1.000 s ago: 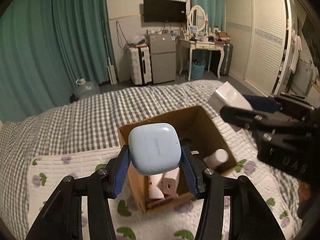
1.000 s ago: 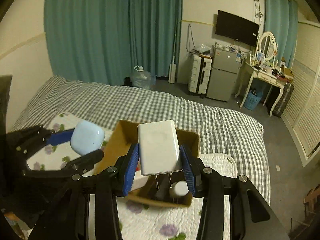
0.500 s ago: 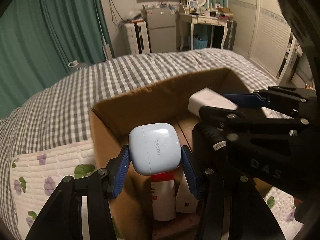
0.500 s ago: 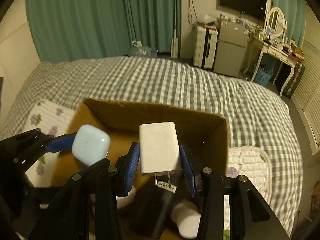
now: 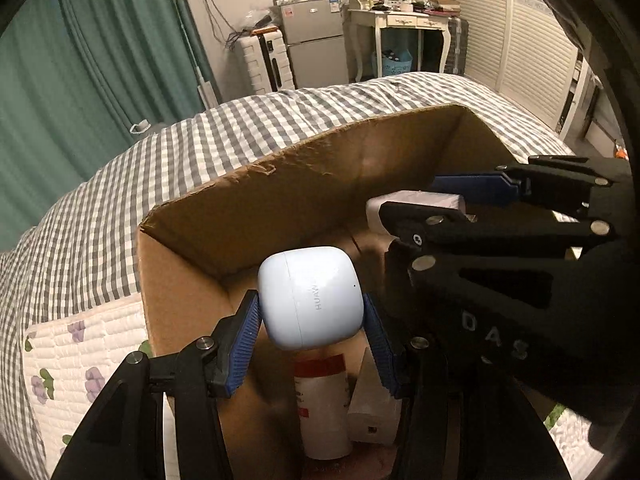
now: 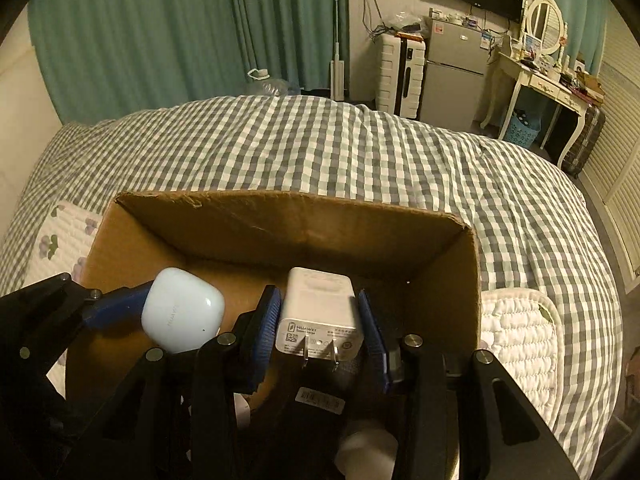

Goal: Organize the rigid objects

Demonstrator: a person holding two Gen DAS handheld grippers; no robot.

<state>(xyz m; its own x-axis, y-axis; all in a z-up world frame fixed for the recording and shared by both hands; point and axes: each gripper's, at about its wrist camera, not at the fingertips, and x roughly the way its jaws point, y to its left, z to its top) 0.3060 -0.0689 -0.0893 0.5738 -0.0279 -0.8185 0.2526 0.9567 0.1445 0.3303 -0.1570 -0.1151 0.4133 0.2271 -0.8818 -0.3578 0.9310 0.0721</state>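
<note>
- Left gripper (image 5: 312, 326) clamped on glossy pale-blue rounded earbud case (image 5: 311, 303), inside brown cardboard box (image 5: 256, 200); likely light, slippery, so grip mid-sides.
- Right gripper (image 6: 319, 330) clamped on white rigid plug charger (image 6: 318, 316), over box; flat sides hold well.

R gripper (image 5: 448, 204) hides most of the white charger (image 5: 416, 200) in L view. Bottle (image 5: 322, 400) top hidden behind earbud case (image 5: 312, 298). Dark item's label (image 6: 320, 398) too small to read; white cylinder (image 6: 366, 454) cut by bottom edge.
</note>
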